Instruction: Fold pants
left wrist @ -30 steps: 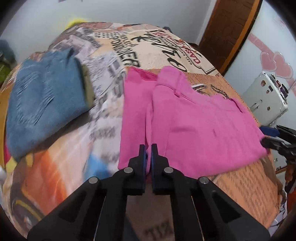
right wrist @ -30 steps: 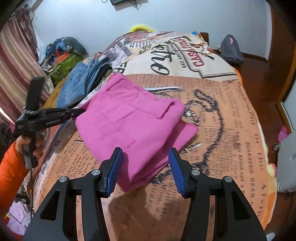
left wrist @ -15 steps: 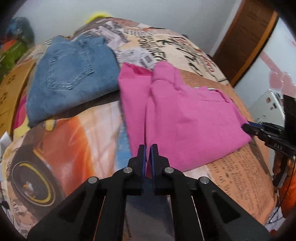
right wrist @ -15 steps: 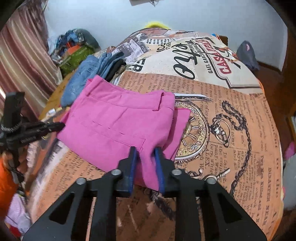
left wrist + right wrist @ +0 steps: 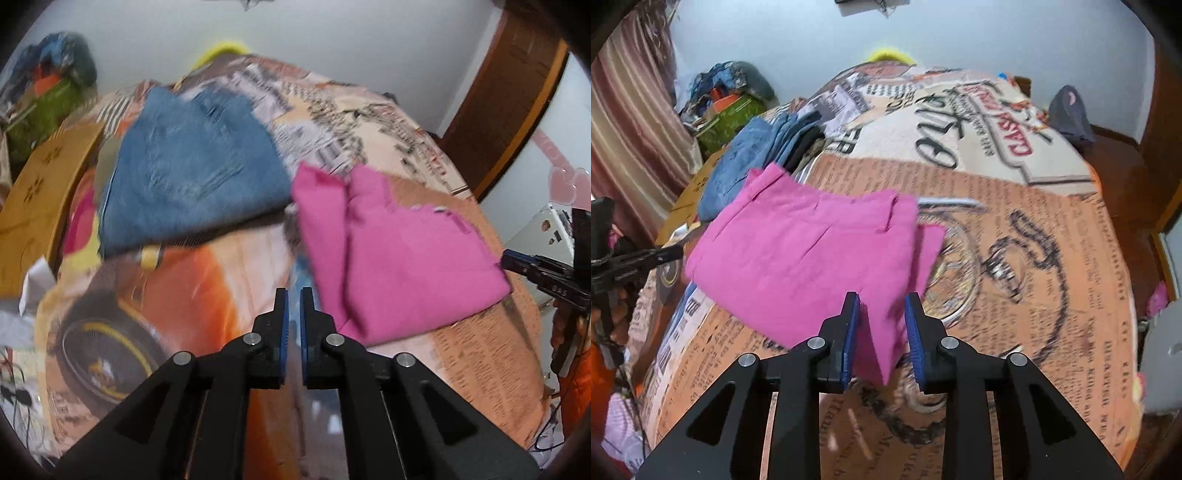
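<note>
Left gripper (image 5: 291, 295): jaws nearly closed, a slim gap, nothing between them.
Right gripper (image 5: 881, 301): jaws parted, a corner of the pink pants (image 5: 812, 258) between the pads, not pinched.
Pink pants: folded on the printed bedspread (image 5: 1034, 258).
Jeans (image 5: 192, 173): folded, farther left, beside the pink pants.

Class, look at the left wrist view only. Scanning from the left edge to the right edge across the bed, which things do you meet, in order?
Green bag → folded blue jeans → folded pink pants → right tool, at the pants' right edge.
</note>
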`<state>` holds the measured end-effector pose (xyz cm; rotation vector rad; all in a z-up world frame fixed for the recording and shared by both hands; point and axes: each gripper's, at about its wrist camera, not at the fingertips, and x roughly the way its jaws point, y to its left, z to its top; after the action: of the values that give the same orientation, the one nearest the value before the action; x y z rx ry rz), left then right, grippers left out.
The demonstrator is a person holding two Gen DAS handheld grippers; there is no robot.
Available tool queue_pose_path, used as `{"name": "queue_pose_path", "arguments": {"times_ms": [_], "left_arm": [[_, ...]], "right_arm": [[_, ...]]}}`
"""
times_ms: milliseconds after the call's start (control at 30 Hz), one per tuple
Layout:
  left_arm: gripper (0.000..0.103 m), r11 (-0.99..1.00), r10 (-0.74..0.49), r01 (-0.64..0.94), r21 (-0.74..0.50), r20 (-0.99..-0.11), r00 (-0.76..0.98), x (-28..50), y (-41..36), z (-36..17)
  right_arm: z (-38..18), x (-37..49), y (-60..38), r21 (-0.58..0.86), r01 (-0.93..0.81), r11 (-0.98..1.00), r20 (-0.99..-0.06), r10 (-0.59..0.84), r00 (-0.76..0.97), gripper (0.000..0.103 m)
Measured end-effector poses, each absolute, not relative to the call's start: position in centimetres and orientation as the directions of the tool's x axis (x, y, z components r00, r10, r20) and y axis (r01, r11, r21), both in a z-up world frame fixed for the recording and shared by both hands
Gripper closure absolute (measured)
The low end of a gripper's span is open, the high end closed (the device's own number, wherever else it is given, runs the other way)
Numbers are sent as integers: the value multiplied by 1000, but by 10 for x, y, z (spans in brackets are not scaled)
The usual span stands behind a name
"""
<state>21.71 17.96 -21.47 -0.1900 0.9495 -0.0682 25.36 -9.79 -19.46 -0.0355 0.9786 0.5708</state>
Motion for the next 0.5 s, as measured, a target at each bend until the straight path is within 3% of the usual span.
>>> {"name": "queue_pose_path", "arguments": {"times_ms": [67, 133, 200, 500], "left_arm": [[79, 982, -152, -4, -191, -795, 587, 226, 171, -210], [48, 982, -158, 11, -188, -791, 591, 236, 163, -208], [35, 980, -166, 10, -200, -786, 596, 243, 160, -210], [34, 965, -230, 6, -263, -834, 502, 288, 151, -250]], "right_arm": [[-190, 257, -99, 210, -470, 857, -786, 434, 440, 72], [-187, 261, -100, 201, -463, 863, -783, 425, 454, 62], [-185, 266, -101, 200, -454, 868, -777, 423, 466, 53], [-200, 287, -93, 250, -456, 854, -798, 448, 402, 41]]}}
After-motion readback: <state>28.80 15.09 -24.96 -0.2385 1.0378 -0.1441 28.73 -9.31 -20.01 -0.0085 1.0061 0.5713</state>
